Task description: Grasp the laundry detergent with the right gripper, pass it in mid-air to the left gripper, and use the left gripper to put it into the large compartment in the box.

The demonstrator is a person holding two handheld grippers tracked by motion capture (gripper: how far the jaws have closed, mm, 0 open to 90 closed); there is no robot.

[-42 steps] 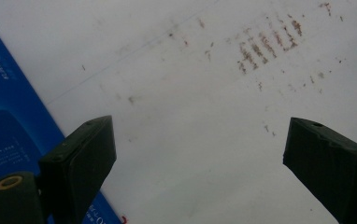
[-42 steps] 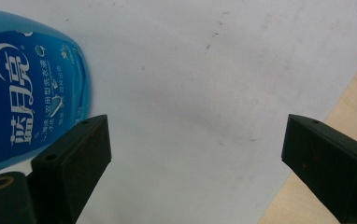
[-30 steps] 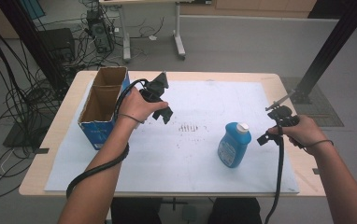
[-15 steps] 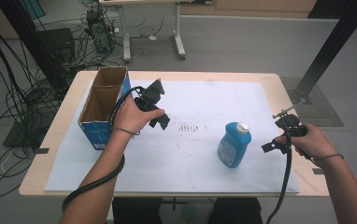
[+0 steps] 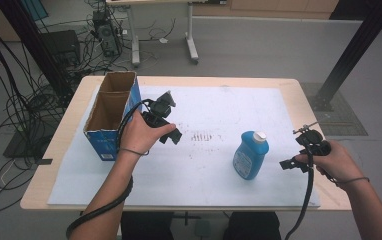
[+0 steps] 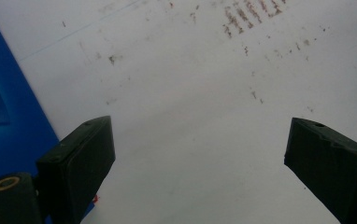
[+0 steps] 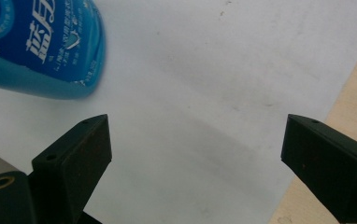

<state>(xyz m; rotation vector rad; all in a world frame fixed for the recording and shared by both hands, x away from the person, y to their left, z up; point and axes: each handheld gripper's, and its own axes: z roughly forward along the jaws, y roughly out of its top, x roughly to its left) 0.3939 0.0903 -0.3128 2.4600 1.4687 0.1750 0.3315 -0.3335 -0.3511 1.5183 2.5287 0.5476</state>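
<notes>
High view: the blue bottle (image 5: 250, 155) stands upright on the white sheet (image 5: 204, 170) covering the table (image 5: 39, 192), right of frame centre. The right tongs (image 5: 291, 163), jaws apart and empty, hover just right of the bottle. The left tongs (image 5: 171, 134), jaws apart and empty, hover beside the cardboard box (image 5: 110, 114) at centre left.

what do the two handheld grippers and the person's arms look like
Both the left gripper and the right gripper are black, with two blocky, flat-faced black jaws that have small screw holes near the tips. A brass-coloured ring sits at the base of the jaw. A thick black cable trails from the left gripper, and another from the right. Forearms are bare, with a thin dark band on each wrist.
</notes>
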